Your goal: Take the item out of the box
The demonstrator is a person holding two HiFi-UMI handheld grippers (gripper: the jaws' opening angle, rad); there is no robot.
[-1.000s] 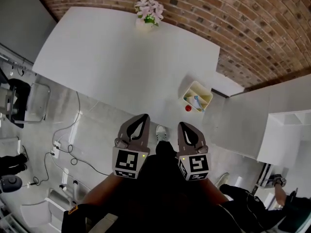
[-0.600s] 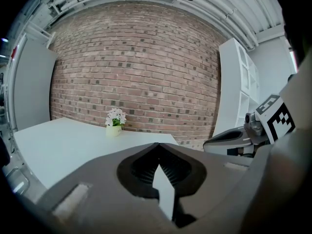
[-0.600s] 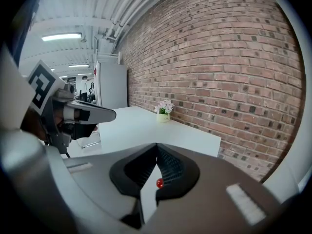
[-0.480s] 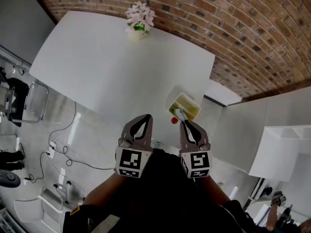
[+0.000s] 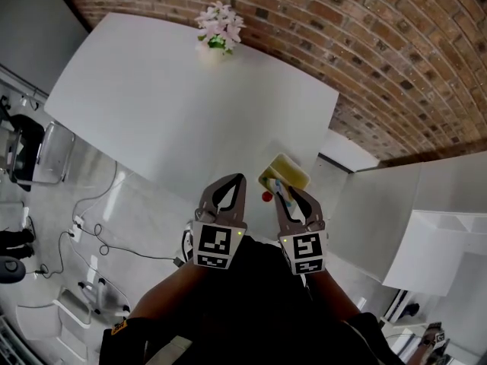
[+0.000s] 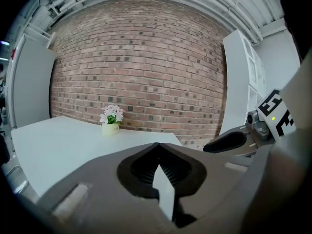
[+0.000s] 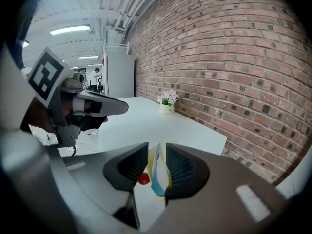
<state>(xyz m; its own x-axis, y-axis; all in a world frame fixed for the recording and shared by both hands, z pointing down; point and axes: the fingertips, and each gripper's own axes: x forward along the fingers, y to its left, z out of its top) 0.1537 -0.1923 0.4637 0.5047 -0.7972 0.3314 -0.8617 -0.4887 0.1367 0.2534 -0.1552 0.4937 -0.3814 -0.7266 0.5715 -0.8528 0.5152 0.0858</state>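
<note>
**Now at the table's corner, right jaws spread before the box**

Looking down from the head view, we see the yellow box point(image 5: 286, 171) on the near right corner of the white table point(image 5: 167, 97). It sits closer to us than a second ago, when it lay well ahead of both grippers. The right gripper point(image 5: 294, 195) now has its tips just at the box's near edge, and its jaws have just been opening. The blue-and-white item point(image 5: 278, 190) stands in the box, right in front of those tips. A small red thing point(image 5: 267, 197) lies beside the box, between the two grippers. The left gripper point(image 5: 237, 179) reaches over the table's edge, its jaws together. The flower pot point(image 5: 218, 30) stands at the far edge by the brick wall point(image 5: 380, 52).

Through the left gripper view, we see the jaws closed tip to tip with nothing held. The pot sits far off on the table, and any writing on it is too small to read.

Through the right gripper view, we see the jaws stand wide, with the box and its item framed in the gap. We cannot tell whether the pads touch either. The red thing shows low by the left jaw. The marker cubes carry only black-and-white patterns.
</note>
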